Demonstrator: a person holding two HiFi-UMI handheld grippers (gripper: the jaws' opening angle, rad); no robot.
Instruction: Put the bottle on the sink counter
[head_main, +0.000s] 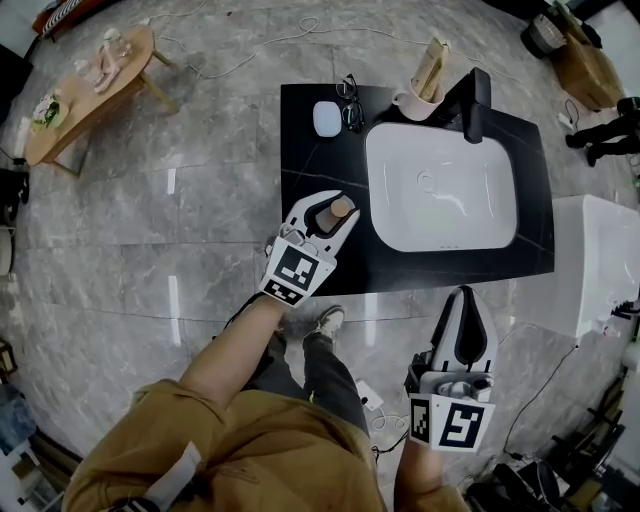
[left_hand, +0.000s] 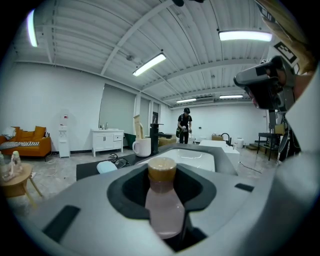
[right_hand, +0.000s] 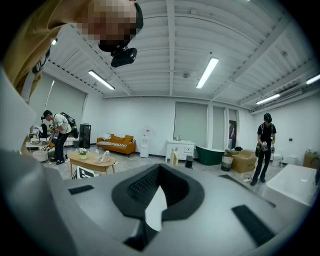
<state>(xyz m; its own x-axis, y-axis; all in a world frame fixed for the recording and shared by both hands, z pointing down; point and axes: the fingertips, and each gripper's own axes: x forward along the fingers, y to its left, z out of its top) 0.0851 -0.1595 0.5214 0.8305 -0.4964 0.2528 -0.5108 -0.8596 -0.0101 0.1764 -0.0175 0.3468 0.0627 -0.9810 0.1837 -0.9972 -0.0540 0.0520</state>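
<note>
Clamping the bottle (left_hand: 161, 205) between its jaws, the left tool (head_main: 336, 210) leaves cap (left_hand: 161, 168) exposed.

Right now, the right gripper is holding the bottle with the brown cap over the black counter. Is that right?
Not quite. It is the left gripper that is holding the bottle with the brown cap over the black counter. The left gripper view shows the bottle between its jaws. The right gripper holds nothing.

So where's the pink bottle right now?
In the head view, the bottle is clamped in the left hand-held gripper, over the black counter's left part, just left of the white sink.
</note>
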